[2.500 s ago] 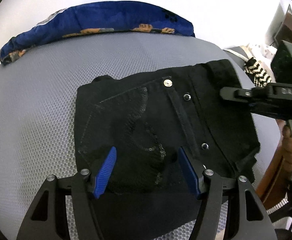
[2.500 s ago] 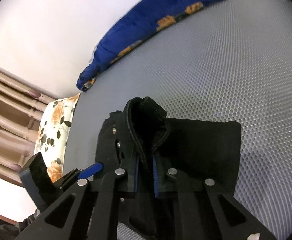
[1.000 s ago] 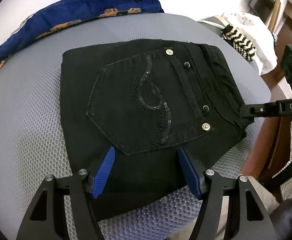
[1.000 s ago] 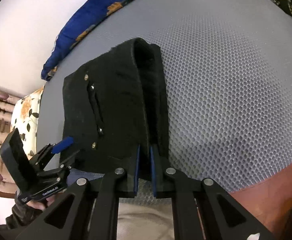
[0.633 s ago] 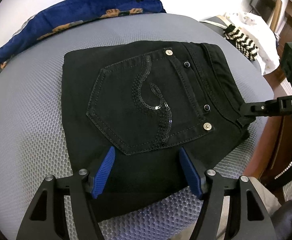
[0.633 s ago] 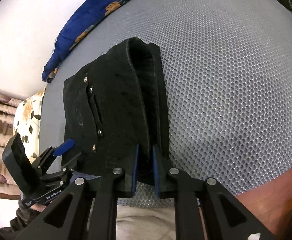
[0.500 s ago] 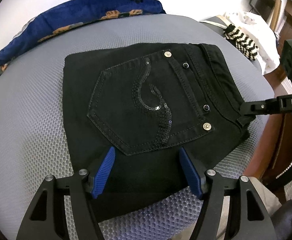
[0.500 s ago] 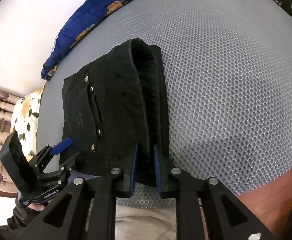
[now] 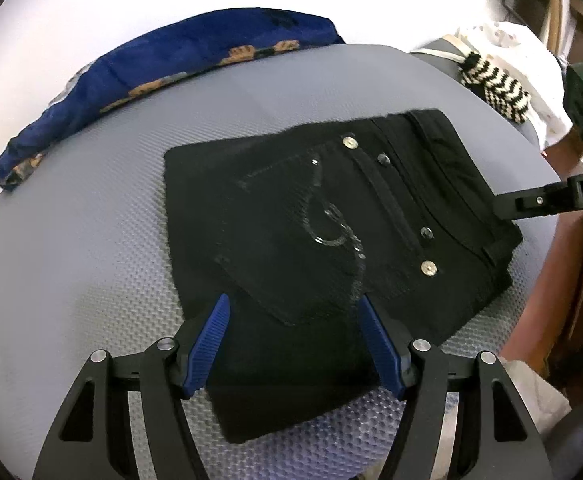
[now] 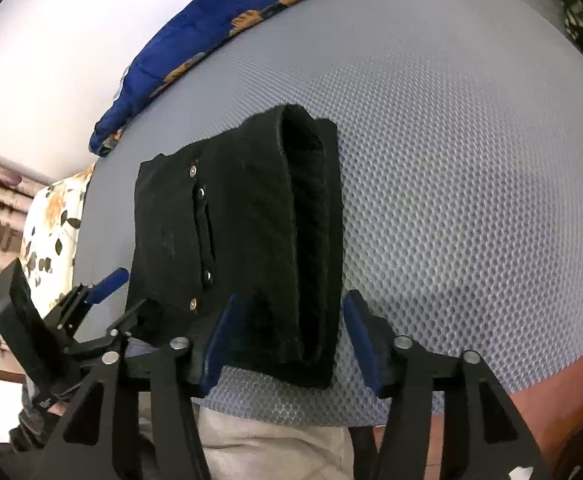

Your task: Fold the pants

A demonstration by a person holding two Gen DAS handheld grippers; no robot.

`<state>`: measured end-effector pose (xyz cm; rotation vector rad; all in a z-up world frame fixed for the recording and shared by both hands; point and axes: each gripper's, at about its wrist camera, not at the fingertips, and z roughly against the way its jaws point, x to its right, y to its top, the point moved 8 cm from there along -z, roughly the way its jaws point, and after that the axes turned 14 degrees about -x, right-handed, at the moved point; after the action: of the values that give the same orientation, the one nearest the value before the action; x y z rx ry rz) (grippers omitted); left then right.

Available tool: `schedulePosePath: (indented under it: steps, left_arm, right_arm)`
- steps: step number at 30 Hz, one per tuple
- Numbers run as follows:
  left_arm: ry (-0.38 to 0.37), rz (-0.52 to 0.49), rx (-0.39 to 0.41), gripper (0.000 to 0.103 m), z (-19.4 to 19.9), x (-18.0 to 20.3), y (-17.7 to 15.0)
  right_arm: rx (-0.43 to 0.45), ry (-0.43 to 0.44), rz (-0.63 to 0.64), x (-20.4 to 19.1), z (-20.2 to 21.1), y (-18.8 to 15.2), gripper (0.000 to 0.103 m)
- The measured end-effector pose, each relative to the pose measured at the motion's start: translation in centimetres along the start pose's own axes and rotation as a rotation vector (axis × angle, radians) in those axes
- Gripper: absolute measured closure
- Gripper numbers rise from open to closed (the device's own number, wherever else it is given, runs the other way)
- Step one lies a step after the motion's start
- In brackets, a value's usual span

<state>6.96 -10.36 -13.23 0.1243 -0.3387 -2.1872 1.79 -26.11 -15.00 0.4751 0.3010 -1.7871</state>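
The black pants (image 9: 331, 232) lie folded into a compact rectangle on the grey mesh surface (image 9: 91, 248), back pocket with sequin swirl facing up. In the right wrist view the pants (image 10: 243, 248) show their thick waistband edge toward me. My left gripper (image 9: 293, 316) is open, its blue fingers straddling the near edge of the pants. My right gripper (image 10: 291, 320) is open, its fingers spread on either side of the waistband end. The right gripper also shows in the left wrist view (image 9: 547, 200) at the pants' right edge, and the left gripper in the right wrist view (image 10: 103, 304).
A blue patterned cloth (image 9: 151, 68) lies along the far edge of the mesh surface. A striped black-and-white item (image 9: 495, 84) and white fabric sit at the far right. A floral cushion (image 10: 51, 232) lies off the surface's left side.
My right gripper has opened and let go of the waistband end. The pants stay folded on the mesh. The left gripper stays open and has drawn back slightly.
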Motion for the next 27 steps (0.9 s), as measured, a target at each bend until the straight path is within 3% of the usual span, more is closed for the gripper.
schedulePosePath:
  steps: [5,14,27]
  left_arm:
    - [-0.05,0.058,0.008,0.036,0.3,-2.2,0.4]
    - [-0.323,0.291,-0.022,0.036,-1.1,-6.9,0.5]
    - [-0.559,0.436,-0.103,0.036,-4.3,-8.3,0.1]
  right_arm:
    - [0.005,0.057,0.018,0.2,0.1,0.9,0.049]
    - [-0.018,0.188,-0.014,2.3,-1.0,2.0,0.047]
    - [-0.095,0.332,0.017,4.1,-2.7,2.6,0.046]
